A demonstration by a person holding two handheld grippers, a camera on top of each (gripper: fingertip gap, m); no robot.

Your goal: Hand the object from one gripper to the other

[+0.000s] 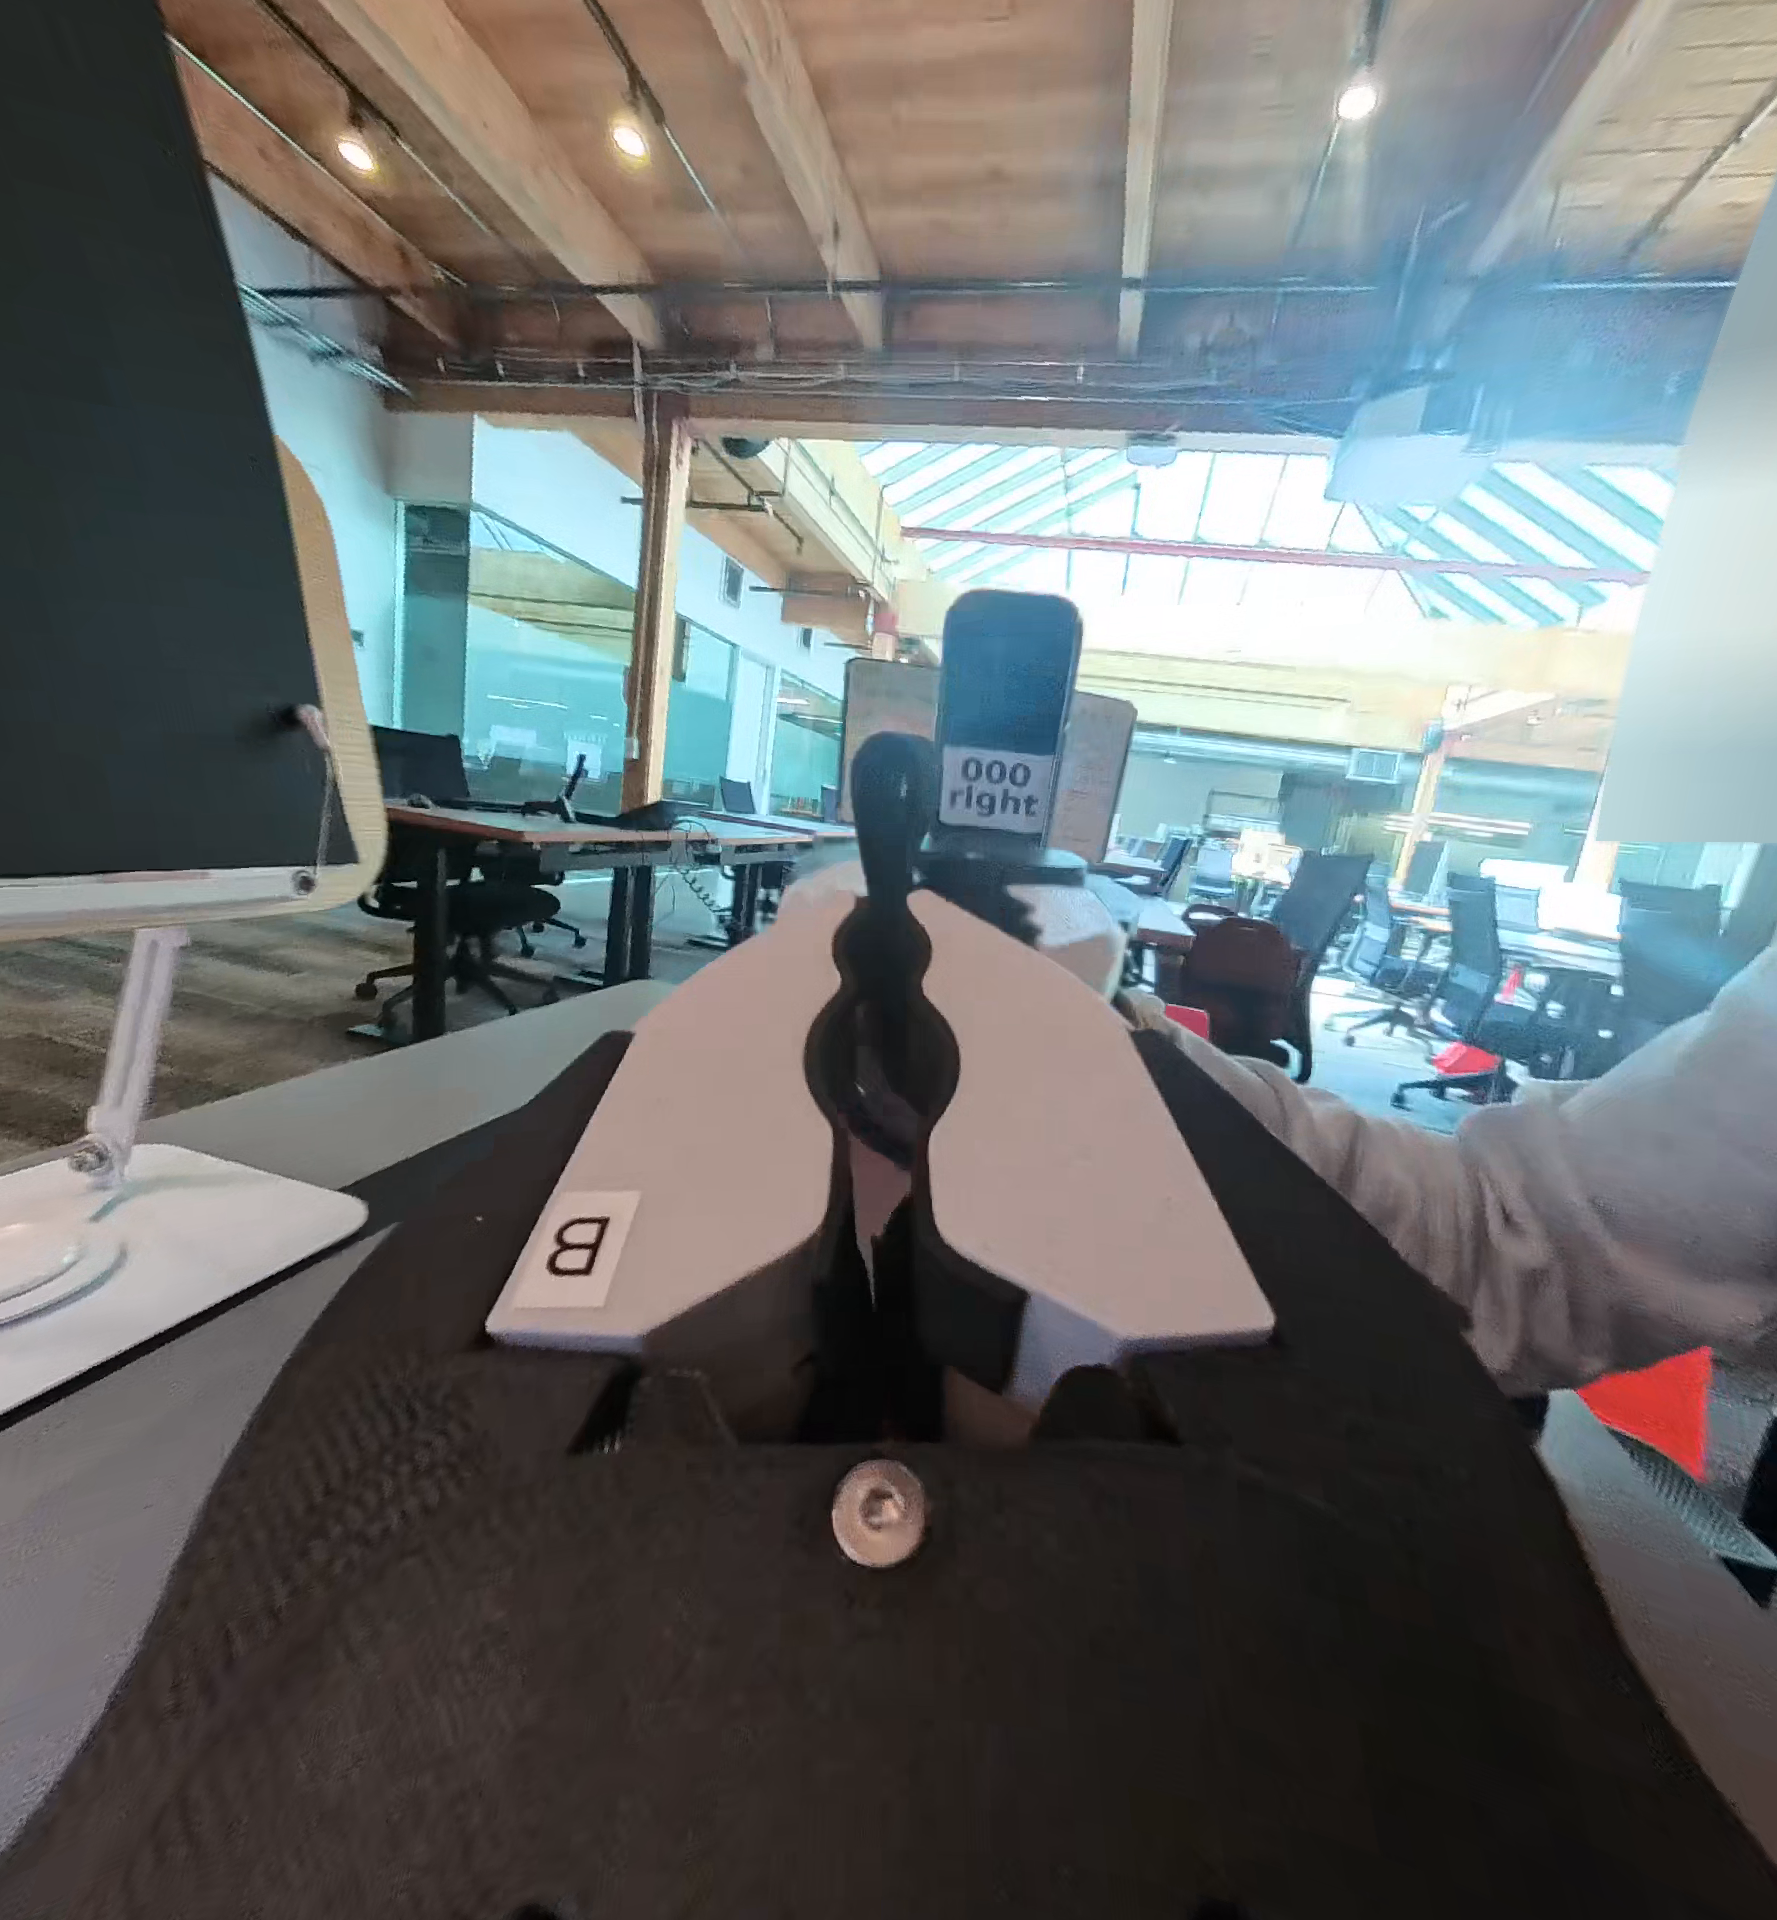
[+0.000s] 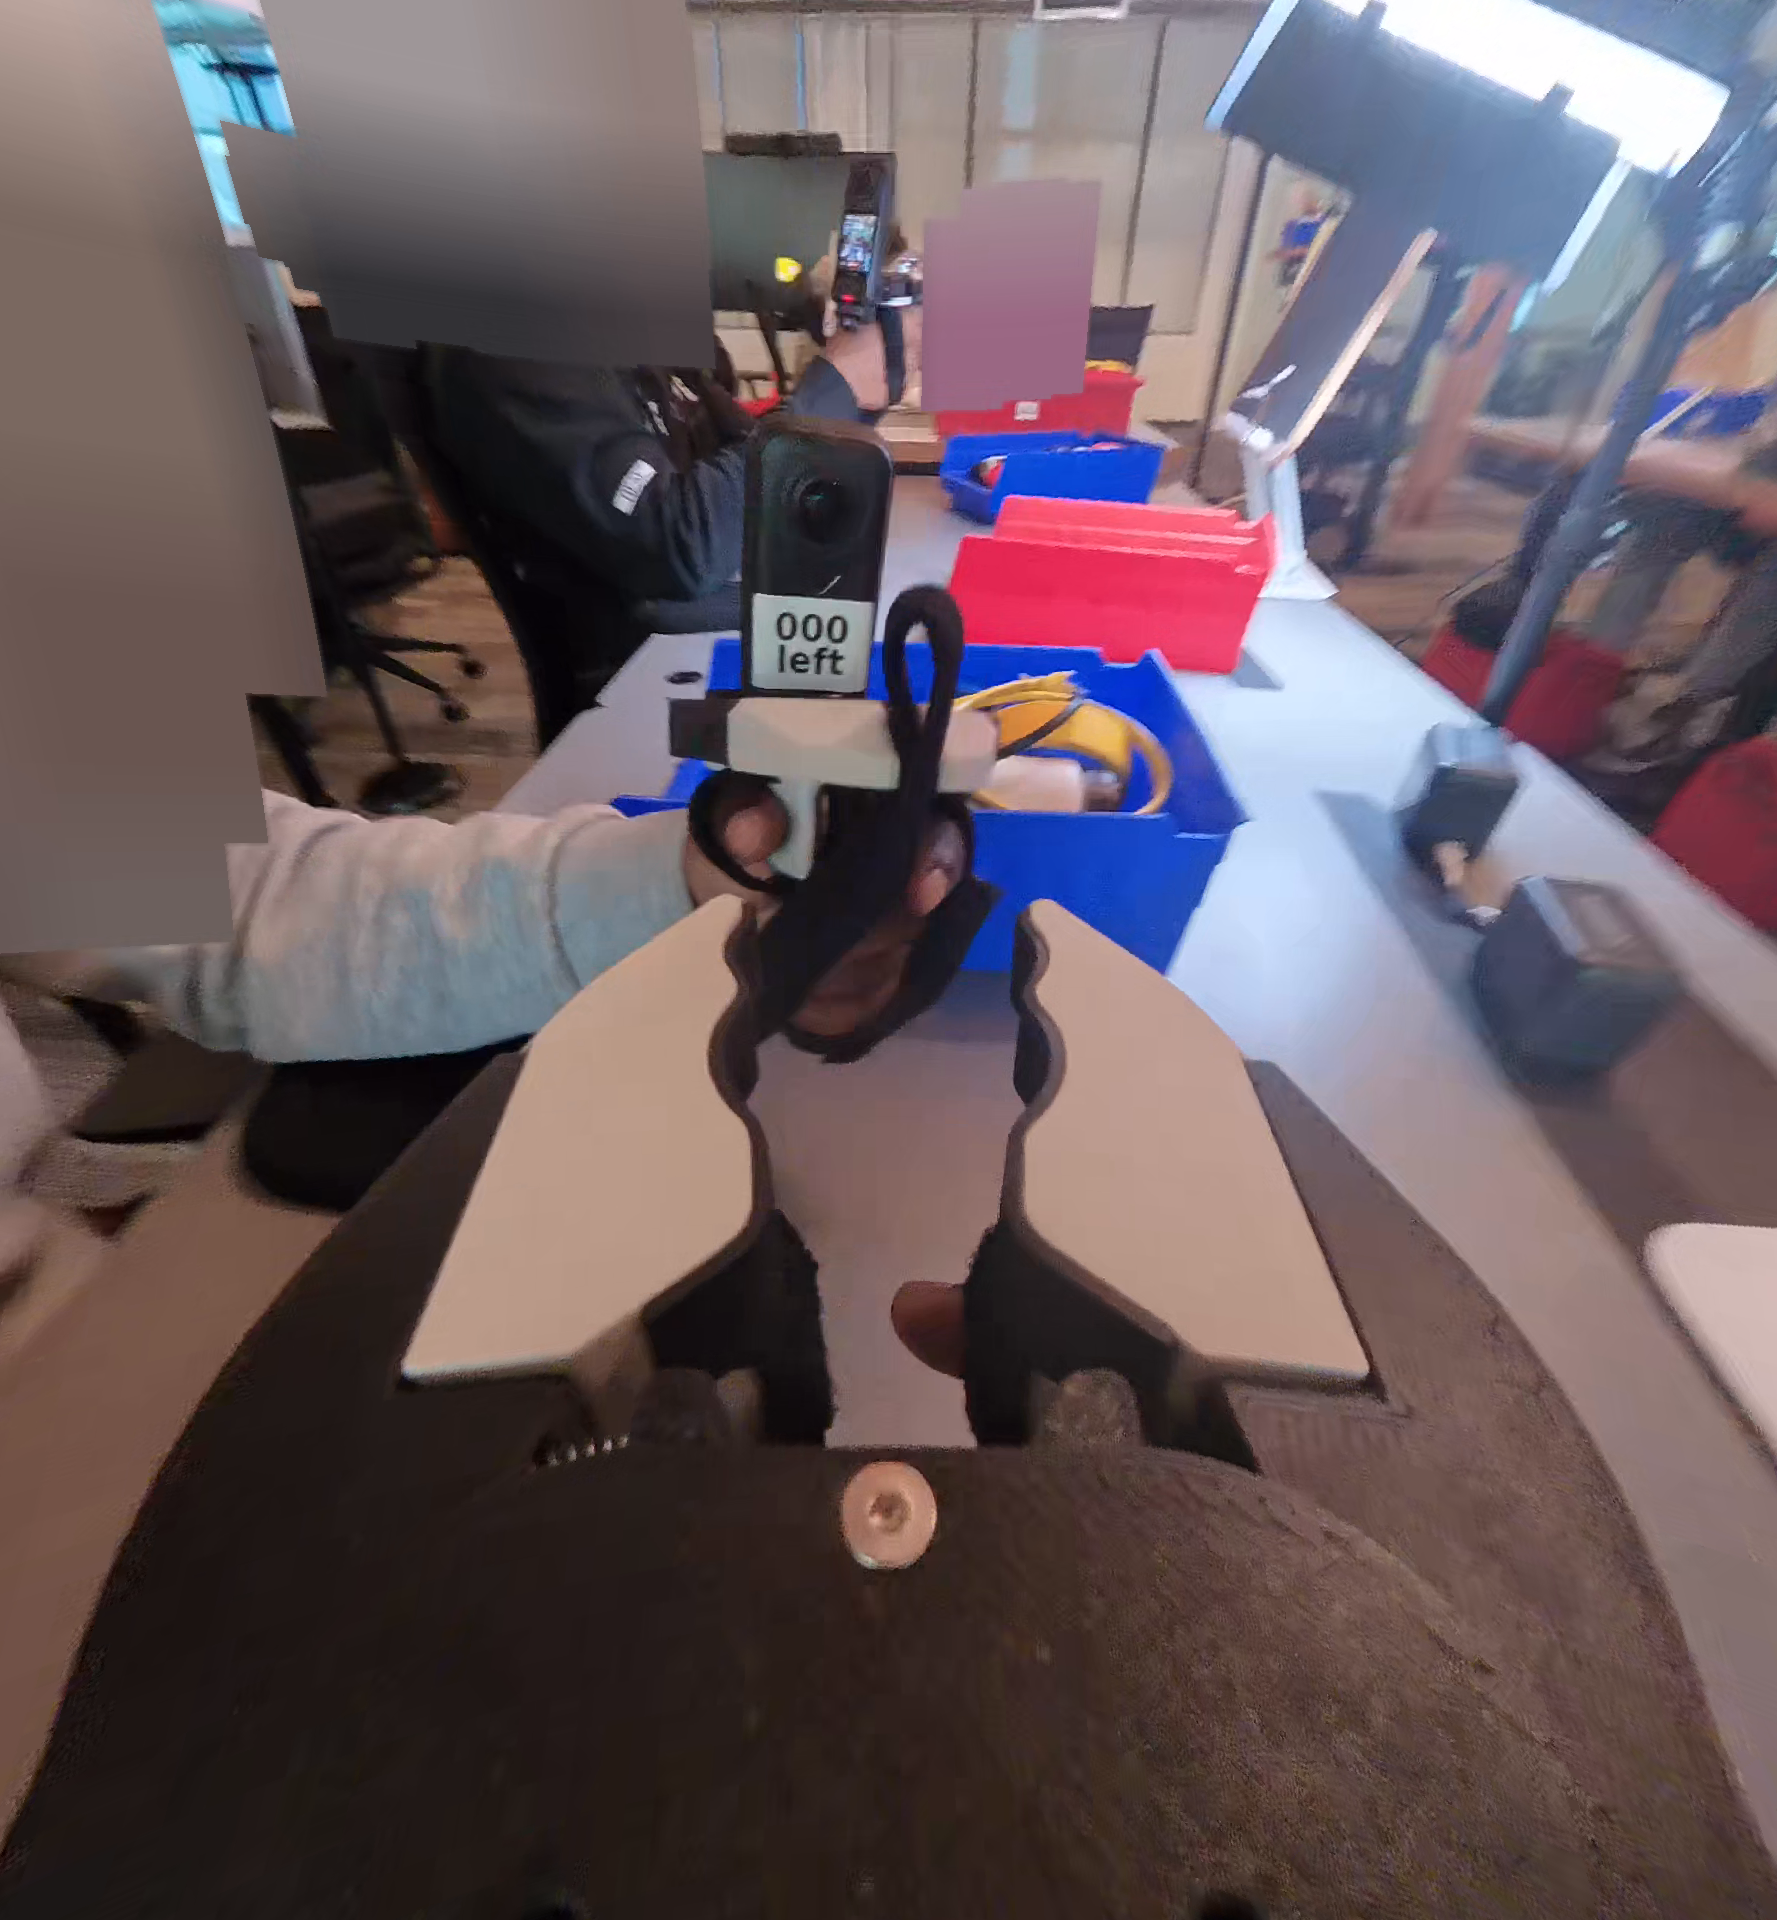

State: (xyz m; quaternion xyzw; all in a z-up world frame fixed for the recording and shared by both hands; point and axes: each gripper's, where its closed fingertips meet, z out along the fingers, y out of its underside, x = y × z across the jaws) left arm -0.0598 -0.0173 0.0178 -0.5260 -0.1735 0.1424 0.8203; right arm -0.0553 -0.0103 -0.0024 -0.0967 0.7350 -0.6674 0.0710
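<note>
Mid-handoff, transfer not done.

Left wrist view, from 9 o'clock across: monitor (image 1: 105, 447) on white stand (image 1: 125, 1226), edge of grey table (image 1: 271, 1340) below. Centre: left gripper (image 1: 879, 925) clamped tight on black cord (image 1: 889, 821), no gap between white fingers (image 1: 718, 1122) except at the scalloped notches. Cord loop pokes out past the tips toward 12 o'clock, more cord bunched down in the throat. Just behind the loop, camera on the other gripper, facing back. At 3 o'clock: grey sleeve (image 1: 1549, 1174).

Right wrist view, from 9 o'clock: same kind of sleeve (image 2: 427, 914) reaching in, hand (image 2: 842, 935) on the far gripper's grip. Centre: right gripper (image 2: 879, 935) spread wide, nothing between the fingers (image 2: 1164, 1174), bare table (image 2: 1310, 966) visible through the gap. Cord (image 2: 920, 675) hangs from the far gripper at 12 o'clock, loop up, rest trailing down in front of the hand, lower end just at the tips of the right fingers, maybe just inside. Cannot tell if touching. Behind: blue bin (image 2: 1102, 862), red bin (image 2: 1112, 582) past it at 1 o'clock. Black boxes (image 2: 1549, 966) at 3 o'clock.

Status, judged: pickup done, cord presented, grippers nose to nose. Left to do: right advance onto cord, close, then left release and back off. Risk: thin limp cord, easy to miss or slip from the notches.
</note>
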